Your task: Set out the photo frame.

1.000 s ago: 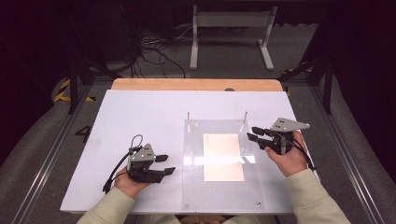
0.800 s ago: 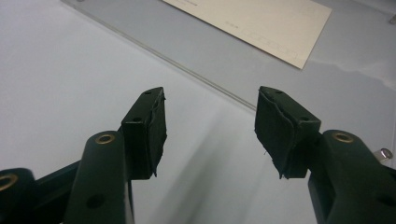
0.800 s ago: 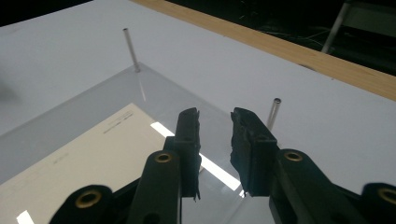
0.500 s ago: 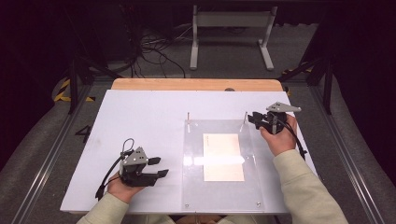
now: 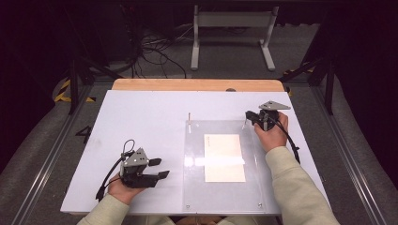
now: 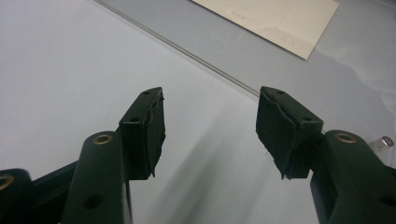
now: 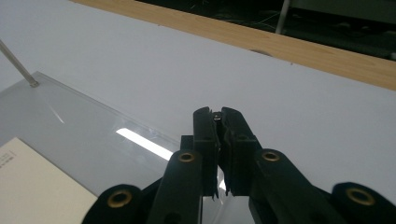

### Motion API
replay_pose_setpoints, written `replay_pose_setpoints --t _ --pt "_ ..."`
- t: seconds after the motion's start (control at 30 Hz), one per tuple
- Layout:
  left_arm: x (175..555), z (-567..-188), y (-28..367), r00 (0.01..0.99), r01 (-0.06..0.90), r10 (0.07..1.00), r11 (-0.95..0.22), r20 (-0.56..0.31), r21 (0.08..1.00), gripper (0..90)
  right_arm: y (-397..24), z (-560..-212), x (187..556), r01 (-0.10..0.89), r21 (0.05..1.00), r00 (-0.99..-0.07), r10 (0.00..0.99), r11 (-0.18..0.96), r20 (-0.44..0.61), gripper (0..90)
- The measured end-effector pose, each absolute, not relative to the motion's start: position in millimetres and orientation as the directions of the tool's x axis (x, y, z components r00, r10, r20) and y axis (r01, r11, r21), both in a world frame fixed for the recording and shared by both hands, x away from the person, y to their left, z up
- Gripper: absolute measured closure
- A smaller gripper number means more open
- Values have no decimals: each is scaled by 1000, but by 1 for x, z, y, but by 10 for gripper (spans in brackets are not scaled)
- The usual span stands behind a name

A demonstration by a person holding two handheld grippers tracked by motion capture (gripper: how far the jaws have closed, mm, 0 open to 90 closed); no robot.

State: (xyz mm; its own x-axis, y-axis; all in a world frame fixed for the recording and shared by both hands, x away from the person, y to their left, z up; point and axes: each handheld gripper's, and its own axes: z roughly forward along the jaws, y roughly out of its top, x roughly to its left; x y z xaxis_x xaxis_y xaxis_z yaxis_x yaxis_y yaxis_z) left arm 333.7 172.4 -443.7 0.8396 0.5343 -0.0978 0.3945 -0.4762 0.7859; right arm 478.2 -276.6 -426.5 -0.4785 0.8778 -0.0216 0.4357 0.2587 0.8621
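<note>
- At the far right corner of the clear sheet [image 5: 223,164], my right gripper [image 5: 251,117] has its jaws pressed together on the thin pin [image 7: 216,115] standing there; a small metal tip shows between the pads in the right gripper view.
- I judge the pin is being pulled out or seated; a matching pin [image 5: 189,116] stands at the sheet's far left corner, well apart from either gripper.
- These pins seem to fix the sheet to the desk [image 5: 141,117], and small screws show at its near corners.
- Under or in the sheet lies a pale card [image 5: 224,157], near its middle, just nearer me than the right gripper.
- My left gripper [image 5: 157,168] rests low near the desk's near left part, jaws spread wide with nothing between them.
- From the left gripper view the sheet's left edge [image 6: 187,46] runs just ahead of the pads, not touching them; the card's corner [image 6: 280,23] lies beyond.
- I'd guess the left hand waits there to steady or lift the sheet once the pins are dealt with.
</note>
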Motion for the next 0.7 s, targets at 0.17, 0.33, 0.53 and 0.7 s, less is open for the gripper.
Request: replay_pose_setpoints --t 0.17,0.33,0.53,0.7 --pt "333 -445 170 842 397 530 -474 -106 786 424 -279 -428 481 448 863 -474 880 234 7 855" --pt "332 -444 168 847 388 522 -484 -97 784 422 -278 -431 483 449 866 -461 887 220 13 858" --pt "331 -444 168 847 386 522 -477 -99 790 420 -278 -435 487 442 876 -450 892 193 31 859" --pt "331 -443 167 846 383 525 -473 -95 794 420 -282 -438 491 448 880 -454 888 156 74 860"
